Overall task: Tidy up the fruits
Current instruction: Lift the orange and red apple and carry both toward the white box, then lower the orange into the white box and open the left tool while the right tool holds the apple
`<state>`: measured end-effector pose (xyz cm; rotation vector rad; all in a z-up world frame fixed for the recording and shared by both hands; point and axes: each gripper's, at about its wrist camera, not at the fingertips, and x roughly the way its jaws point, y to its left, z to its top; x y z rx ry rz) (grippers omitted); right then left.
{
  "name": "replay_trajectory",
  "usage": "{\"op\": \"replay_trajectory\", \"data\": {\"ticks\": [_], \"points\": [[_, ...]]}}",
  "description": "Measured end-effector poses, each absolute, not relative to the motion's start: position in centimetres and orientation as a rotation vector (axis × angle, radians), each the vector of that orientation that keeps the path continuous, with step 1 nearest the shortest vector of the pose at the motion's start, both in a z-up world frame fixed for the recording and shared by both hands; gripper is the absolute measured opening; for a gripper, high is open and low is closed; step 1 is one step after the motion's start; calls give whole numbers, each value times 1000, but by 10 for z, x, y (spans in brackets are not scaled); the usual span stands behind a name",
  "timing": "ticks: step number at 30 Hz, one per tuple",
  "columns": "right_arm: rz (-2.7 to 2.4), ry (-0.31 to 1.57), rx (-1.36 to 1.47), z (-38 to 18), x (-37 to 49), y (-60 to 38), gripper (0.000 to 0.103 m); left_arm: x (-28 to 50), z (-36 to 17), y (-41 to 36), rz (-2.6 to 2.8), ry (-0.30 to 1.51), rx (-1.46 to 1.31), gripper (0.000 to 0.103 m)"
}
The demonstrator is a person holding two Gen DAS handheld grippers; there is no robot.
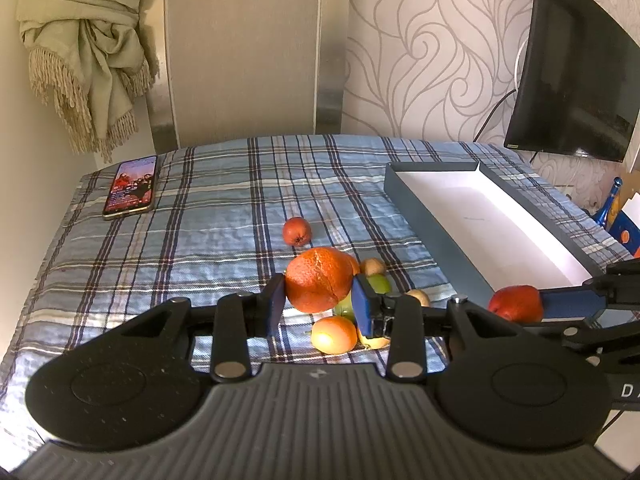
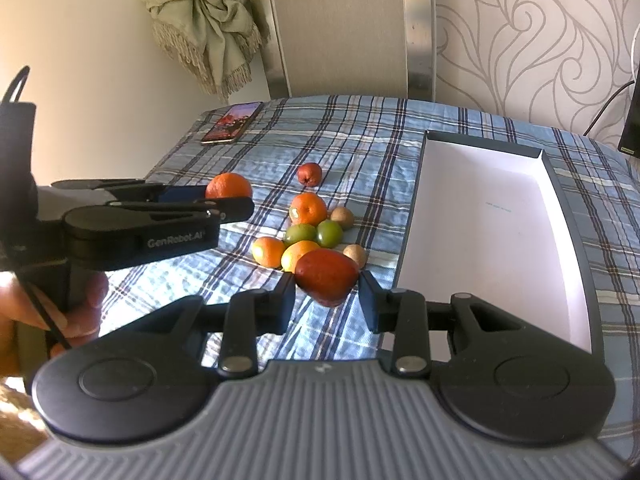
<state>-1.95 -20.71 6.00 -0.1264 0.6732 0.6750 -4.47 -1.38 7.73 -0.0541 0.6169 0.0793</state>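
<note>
My left gripper (image 1: 319,304) is shut on a large orange (image 1: 319,279) and holds it above the fruit pile; the gripper also shows in the right wrist view (image 2: 224,200) with the orange (image 2: 229,186). My right gripper (image 2: 327,296) is shut on a red apple (image 2: 327,276), held just left of the grey box (image 2: 420,200) with a white inside; the apple also shows in the left wrist view (image 1: 516,303). On the plaid cloth lie an orange (image 2: 308,209), two green fruits (image 2: 330,233), two yellow-orange fruits (image 2: 269,251), two kiwis (image 2: 343,217) and a small red fruit (image 2: 309,174).
A phone (image 1: 131,187) lies at the table's far left corner. A dark monitor (image 1: 576,76) stands at the far right beyond the box (image 1: 424,216). A fringed cloth (image 1: 84,52) hangs on the wall behind. Blue items (image 1: 618,216) sit past the table's right edge.
</note>
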Motion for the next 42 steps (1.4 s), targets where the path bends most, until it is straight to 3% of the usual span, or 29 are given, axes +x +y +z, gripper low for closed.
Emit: {"op": "replay_trajectory", "data": {"ticks": [42], "points": [[535, 652, -72, 67, -15, -252, 37, -3, 86, -63, -88, 583, 1, 41]]}}
